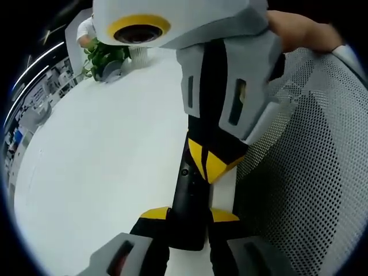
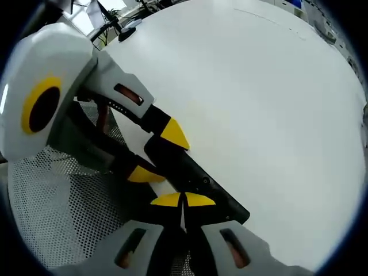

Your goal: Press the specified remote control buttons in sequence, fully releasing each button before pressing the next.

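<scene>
The remote control (image 1: 188,201), a slim black bar, lies at the edge of the white table (image 1: 103,167), right beside a grey mesh chair back (image 1: 310,172). In the left gripper view we see our left gripper (image 1: 190,221) clamped on the near end of the remote, its yellow-tipped jaws pressed against either side of the black body. In that same view the right gripper (image 1: 213,164) comes down from above, its yellow tips drawn together to a point that touches the top face of the remote. In the right gripper view, the right gripper (image 2: 183,201) has its two yellow tips shut against each other, resting on the remote (image 2: 195,175), while the left gripper (image 2: 155,152) reaches in from the left and grips the far end. A potted green plant (image 1: 106,54) stands far across the table, well apart from us.
</scene>
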